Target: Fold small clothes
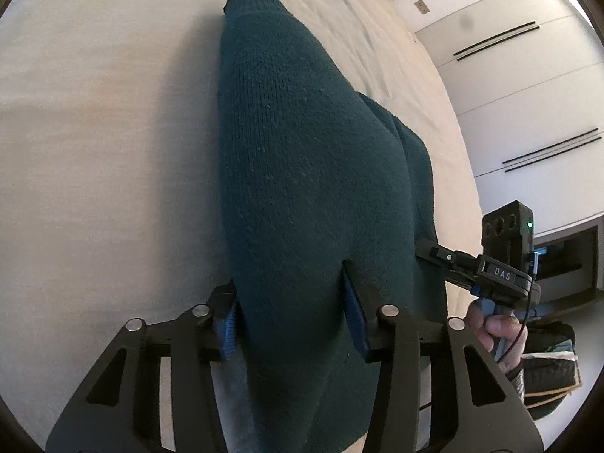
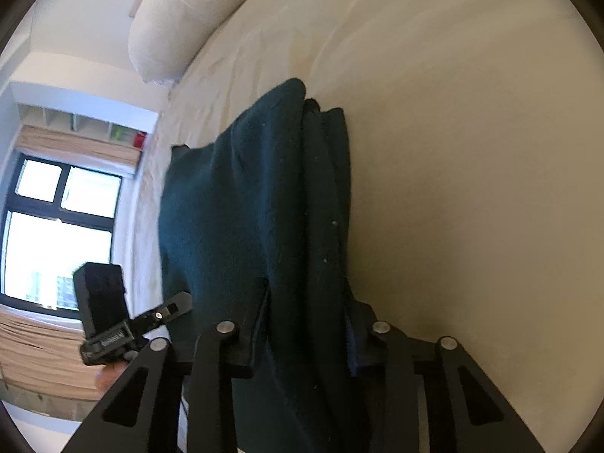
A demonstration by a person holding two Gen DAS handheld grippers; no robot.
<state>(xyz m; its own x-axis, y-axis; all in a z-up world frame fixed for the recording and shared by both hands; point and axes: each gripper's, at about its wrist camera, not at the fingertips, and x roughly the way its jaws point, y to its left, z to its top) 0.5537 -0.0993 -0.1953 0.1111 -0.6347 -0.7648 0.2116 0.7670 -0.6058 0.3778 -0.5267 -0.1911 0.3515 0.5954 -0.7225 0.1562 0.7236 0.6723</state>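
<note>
A dark teal knit garment lies lengthwise on a cream bed sheet, its near end bunched and raised. My left gripper is shut on that near end, and the fabric fills the gap between its blue pads. My right gripper is shut on a folded bundle of the same garment, several layers stacked between its fingers. In the left wrist view the right gripper sits against the garment's right edge, held by a hand. In the right wrist view the left gripper shows at the garment's left edge.
A white pillow lies at the head of the bed. Beyond the bed's left edge there is a window. White wardrobe doors and a low shelf stand past the right edge. Bare sheet spreads on both sides of the garment.
</note>
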